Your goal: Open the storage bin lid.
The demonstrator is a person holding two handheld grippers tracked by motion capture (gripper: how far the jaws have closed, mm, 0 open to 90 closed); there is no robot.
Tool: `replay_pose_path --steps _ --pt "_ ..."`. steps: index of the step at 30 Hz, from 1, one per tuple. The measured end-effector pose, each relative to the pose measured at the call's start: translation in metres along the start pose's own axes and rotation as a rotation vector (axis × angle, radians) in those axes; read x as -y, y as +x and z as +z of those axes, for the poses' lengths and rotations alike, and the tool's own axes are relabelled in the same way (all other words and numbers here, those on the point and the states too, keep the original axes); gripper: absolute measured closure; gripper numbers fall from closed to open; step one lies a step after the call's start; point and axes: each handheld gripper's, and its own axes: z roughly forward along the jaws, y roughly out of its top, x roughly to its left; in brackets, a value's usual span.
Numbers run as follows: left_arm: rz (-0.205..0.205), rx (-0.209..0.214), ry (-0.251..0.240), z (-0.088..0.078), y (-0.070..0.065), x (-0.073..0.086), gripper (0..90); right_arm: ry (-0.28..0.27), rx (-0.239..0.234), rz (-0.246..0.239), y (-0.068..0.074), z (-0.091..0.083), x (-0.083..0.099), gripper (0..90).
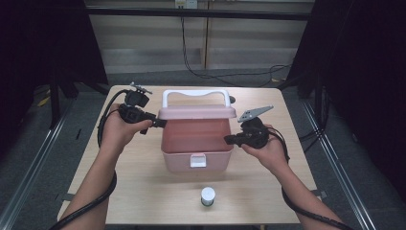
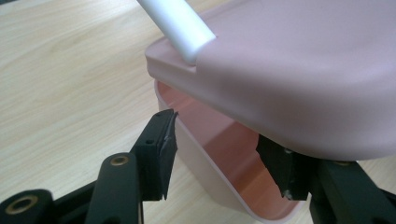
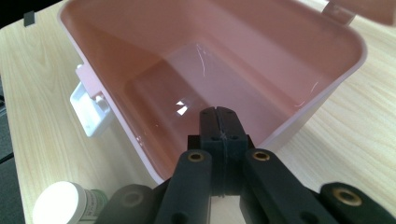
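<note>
Overhead, high view: I saw the pink box mid-surface, lid raised.
Left tool: released, jaws straddling the box's wall.
Right tool: clenched, empty, over the box's interior; small jar nearby.

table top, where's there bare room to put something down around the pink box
Bare wood lies left of the pink box and right of it, out to the table edges. The front strip is free on both sides of the small white-capped jar. It is crowded where both tools flank the box.

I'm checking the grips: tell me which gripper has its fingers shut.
The right gripper: its fingers meet flat, nothing between them, over the open pink box. The left gripper stands apart, straddling the box wall.
</note>
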Motion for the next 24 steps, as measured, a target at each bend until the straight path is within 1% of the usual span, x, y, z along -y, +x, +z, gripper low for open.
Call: replay_pose_path --steps 3,7,9,13,15,16,17,19,21,22,23,24 --pt "0.002 0.0 -0.008 -0.001 -0.001 -0.003 47.2 0.01 -0.004 0.003 0.0 0.002 0.003 90.0" --pt "0.006 -0.007 -0.008 -0.002 -0.002 -0.005 49.0 0.002 -0.01 0.0 0.0 0.004 0.004 90.0" --pt "0.01 -0.01 -0.016 -0.003 -0.002 -0.008 49.7 0.003 -0.012 -0.001 0.001 0.005 0.005 90.0" --pt "0.031 -0.031 -0.033 -0.005 -0.005 -0.013 52.0 0.008 -0.018 -0.002 0.003 0.006 0.006 90.0" --pt "0.033 -0.033 -0.036 -0.005 -0.005 -0.013 53.0 0.01 -0.021 -0.004 0.004 0.007 0.007 90.0" --pt "0.04 -0.041 -0.046 -0.006 -0.005 -0.015 54.0 0.006 -0.026 -0.002 0.004 0.008 0.007 90.0" --pt "0.035 -0.041 -0.05 -0.006 -0.005 -0.015 54.3 0.007 -0.024 -0.004 0.004 0.008 0.007 90.0" --pt "0.041 -0.057 -0.055 -0.006 -0.004 -0.017 55.2 0.005 -0.026 -0.007 0.004 0.008 0.008 90.0" --pt "0.038 -0.055 -0.056 -0.006 -0.005 -0.017 56.1 0.006 -0.025 -0.006 0.004 0.008 0.008 90.0" --pt "0.032 -0.071 -0.062 -0.006 -0.005 -0.019 57.2 0.007 -0.026 -0.008 0.004 0.009 0.008 90.0" --pt "0.032 -0.077 -0.068 -0.006 -0.005 -0.02 57.5 0.006 -0.031 -0.008 0.004 0.009 0.008 90.0" --pt "0.041 -0.086 -0.064 -0.007 -0.004 -0.021 58.6 0.007 -0.029 -0.008 0.004 0.009 0.008 90.0"
